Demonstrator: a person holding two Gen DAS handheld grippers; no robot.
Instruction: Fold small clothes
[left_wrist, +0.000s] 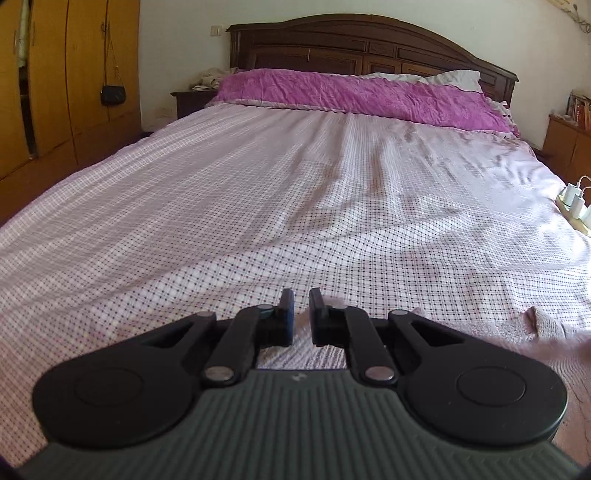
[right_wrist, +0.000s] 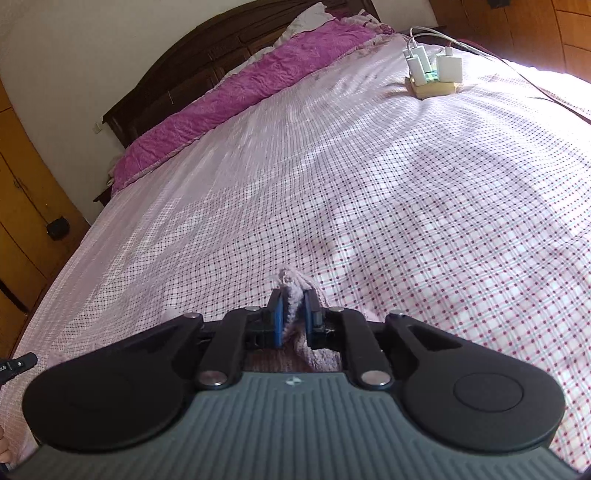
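Where right claw (right_wrist: 294, 308) pinches — fuzzy pink garment (right_wrist: 293, 295)

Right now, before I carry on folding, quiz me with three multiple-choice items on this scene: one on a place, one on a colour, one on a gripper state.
1. Where is the power strip with white chargers?
A. on the bed sheet
B. on the wardrobe
C. on the headboard

2. What colour is the rolled quilt by the headboard?
A. green
B. magenta
C. black

3. What is the right gripper doing?
A. open and holding nothing
B. shut on the pale pink knit garment
C. shut on a charger cable

Answers:
1 A, the strip rests on the checked sheet.
2 B, its crinkled fabric is magenta.
3 B, knit fabric is pinched between the blue pads.
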